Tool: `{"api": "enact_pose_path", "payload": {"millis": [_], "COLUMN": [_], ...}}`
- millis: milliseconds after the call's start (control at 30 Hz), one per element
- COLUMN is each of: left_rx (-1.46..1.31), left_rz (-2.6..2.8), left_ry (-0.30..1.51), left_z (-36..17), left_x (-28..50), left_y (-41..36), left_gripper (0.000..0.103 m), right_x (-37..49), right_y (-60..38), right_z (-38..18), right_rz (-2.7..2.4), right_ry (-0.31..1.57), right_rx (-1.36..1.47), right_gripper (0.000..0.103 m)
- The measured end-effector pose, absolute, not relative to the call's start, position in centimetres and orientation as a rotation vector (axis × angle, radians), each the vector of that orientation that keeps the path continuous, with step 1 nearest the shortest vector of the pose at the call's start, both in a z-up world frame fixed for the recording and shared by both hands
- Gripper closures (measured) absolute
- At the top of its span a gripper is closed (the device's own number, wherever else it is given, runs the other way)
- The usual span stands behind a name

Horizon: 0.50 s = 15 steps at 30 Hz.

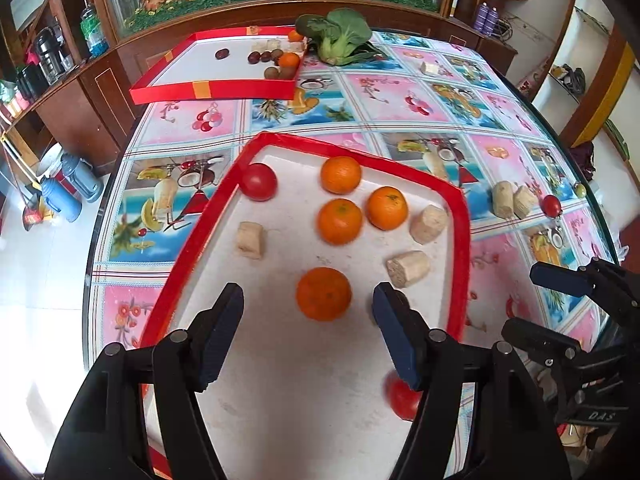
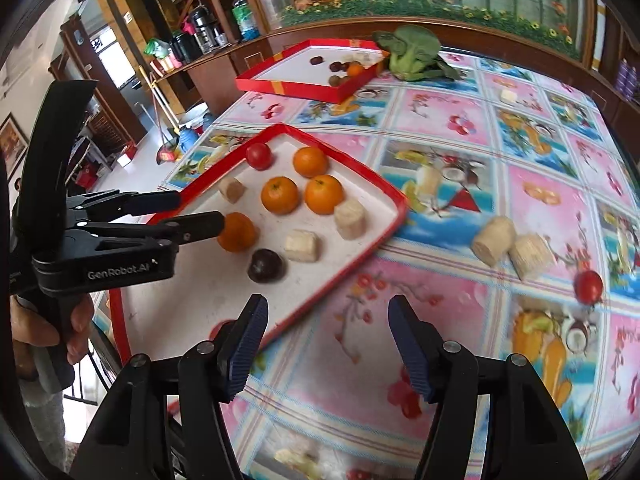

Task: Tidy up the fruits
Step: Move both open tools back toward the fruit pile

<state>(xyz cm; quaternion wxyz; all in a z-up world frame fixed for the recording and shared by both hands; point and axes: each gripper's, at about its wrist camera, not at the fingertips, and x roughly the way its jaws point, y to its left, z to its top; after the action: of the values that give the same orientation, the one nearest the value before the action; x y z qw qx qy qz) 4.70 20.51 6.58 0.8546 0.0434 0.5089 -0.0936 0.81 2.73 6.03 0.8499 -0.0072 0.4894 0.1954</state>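
My left gripper (image 1: 308,312) hangs just above the near tray (image 1: 224,208), jaws standing wide with nothing pressed between the pads; an orange (image 1: 323,294) lies on the tray floor in the gap ahead of the fingertips, free of both. My right gripper (image 2: 326,320) is likewise open and empty, poised over the tray's right edge and the patterned tabletop (image 2: 440,128). I judge the step in hand to be fetching the next loose piece — so I'd lift clear of the red rim before swinging sideways, keep the jaws spread until a piece sits squarely between the pads, then close gently, since the red fruit looks soft. What is left outside lies to the right of my right gripper: two pale chunks (image 2: 508,246) side by side on the tabletop, and a small red fruit (image 2: 588,286) just beyond them, near the table's edge, all well apart from my fingertips. One more pale piece (image 2: 508,96) sits far off by the leafy greens (image 2: 412,52). Inside the near tray are three more oranges (image 1: 340,174), a red fruit (image 1: 258,182) tucked in the far-left corner, a dark plum (image 2: 266,266) and pale chunks. A second tray (image 1: 208,90) at the back holds a few small fruits — which tray takes what I cannot tell.
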Motion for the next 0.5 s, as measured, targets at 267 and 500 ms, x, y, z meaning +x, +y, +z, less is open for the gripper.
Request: {"api": "enact_pose_path", "payload": {"millis": [267, 500], "left_rx": [0.128, 0.169], "left_rz": [-0.239, -0.308], "left_ry": [1.057, 1.046], "left_z": [7.5, 8.1], "left_x": [3.9, 3.8], "left_y": [17.8, 14.0], "left_gripper": [0.036, 0.036], "right_x": [-0.8, -1.6], "right_y": [-2.2, -7.7], "right_z": [6.5, 6.4], "right_rz": [0.323, 0.224], "right_ry": [1.008, 0.997], "right_rx": [0.028, 0.087], "right_gripper": [0.035, 0.035]}}
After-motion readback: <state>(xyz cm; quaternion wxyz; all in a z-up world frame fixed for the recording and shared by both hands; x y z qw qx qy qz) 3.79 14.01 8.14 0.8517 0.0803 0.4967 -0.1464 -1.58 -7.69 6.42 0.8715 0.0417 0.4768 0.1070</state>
